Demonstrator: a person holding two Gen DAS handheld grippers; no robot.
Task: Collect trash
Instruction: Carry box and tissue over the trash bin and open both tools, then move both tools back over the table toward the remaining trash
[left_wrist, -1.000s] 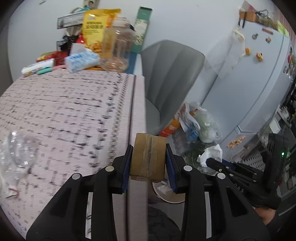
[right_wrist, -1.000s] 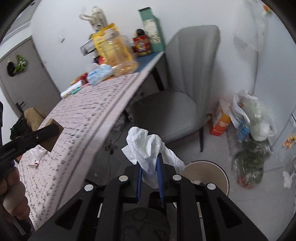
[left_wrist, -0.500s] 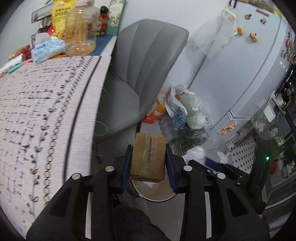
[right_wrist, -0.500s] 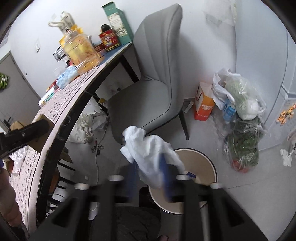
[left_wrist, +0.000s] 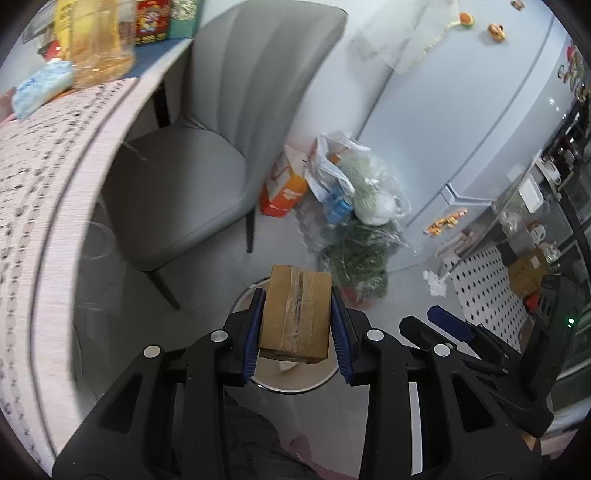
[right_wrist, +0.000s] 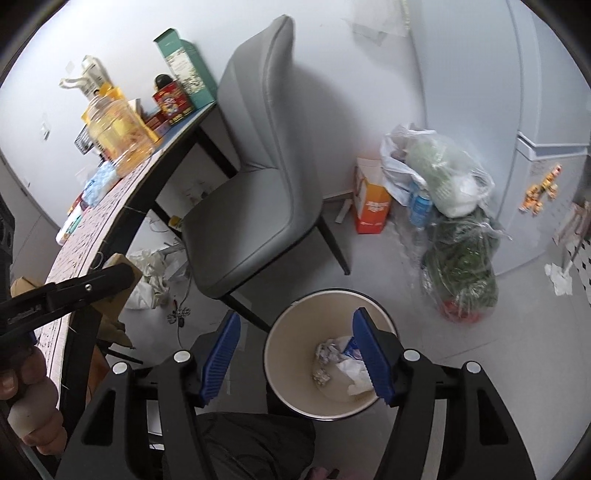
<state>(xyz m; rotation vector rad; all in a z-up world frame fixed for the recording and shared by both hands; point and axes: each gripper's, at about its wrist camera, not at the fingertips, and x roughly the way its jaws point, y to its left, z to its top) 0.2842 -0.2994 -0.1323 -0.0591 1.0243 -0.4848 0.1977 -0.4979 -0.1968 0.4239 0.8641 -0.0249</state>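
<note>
Over a round, cream-walled waste bin (right_wrist: 280, 354) on a grey floor, the right gripper (right_wrist: 295, 356) hangs with its blue-padded jaws spread wide and nothing between them; its jaws have just been opening. At the bottom of the bin lie crumpled white tissue (right_wrist: 356, 373) and other scraps of paper, some printed in blue. The left gripper (left_wrist: 297, 325) has its pads clamped on the two sides of a small brown cardboard box (left_wrist: 295, 314), taped along its middle seam, held above the same bin's rim (left_wrist: 258, 384). From the right wrist camera the box shows only as a brown corner (right_wrist: 127, 277) behind the left gripper's black finger, beside the table edge. A grey upholstered chair (right_wrist: 258, 177) stands just behind the bin, tucked against a table (left_wrist: 40, 206) with a patterned cloth. On the table's far end stand a clear plastic jar (right_wrist: 118, 136) with yellowish contents, a red tin (right_wrist: 173, 103) and a tall green carton (right_wrist: 184, 70). Against the wall beyond the chair sit an orange-and-white carton (right_wrist: 371, 206) and clear plastic bags (right_wrist: 443, 177) stuffed with greens and packaging.
</note>
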